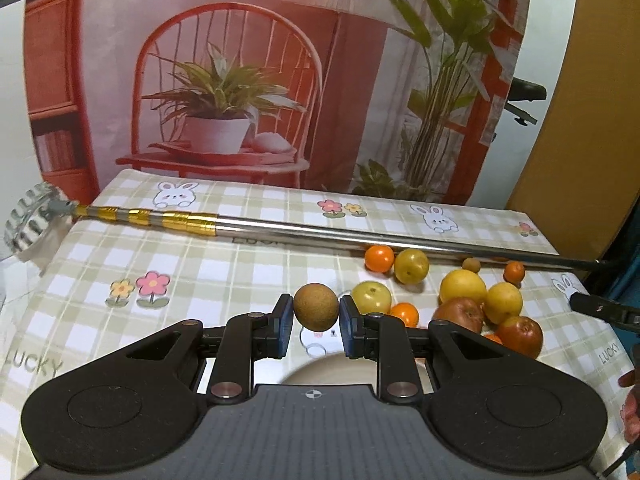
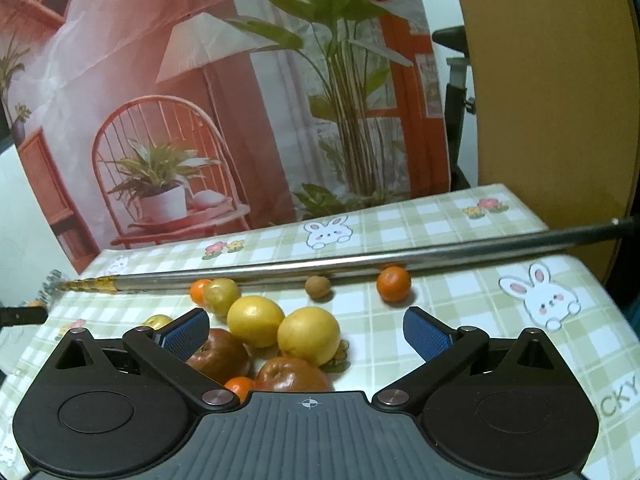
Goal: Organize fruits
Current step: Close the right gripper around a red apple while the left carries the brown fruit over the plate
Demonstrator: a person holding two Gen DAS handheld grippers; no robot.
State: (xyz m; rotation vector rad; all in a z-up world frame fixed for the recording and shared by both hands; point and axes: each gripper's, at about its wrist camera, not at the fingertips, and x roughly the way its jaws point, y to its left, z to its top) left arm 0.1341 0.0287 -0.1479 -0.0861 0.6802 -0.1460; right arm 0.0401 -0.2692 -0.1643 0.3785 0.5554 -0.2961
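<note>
My left gripper (image 1: 316, 314) clenched a small brown fruit (image 1: 316, 306) above a plate (image 1: 320, 374); my right gripper (image 2: 308, 334) hung released over lemons (image 2: 308, 335) and apples (image 2: 294, 374).

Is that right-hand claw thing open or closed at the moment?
Open. The right gripper has its blue pads spread wide, gripping nothing.

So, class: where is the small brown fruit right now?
Left wrist view, centre: the brown fruit sits between the left gripper fingers, above the plate.
</note>
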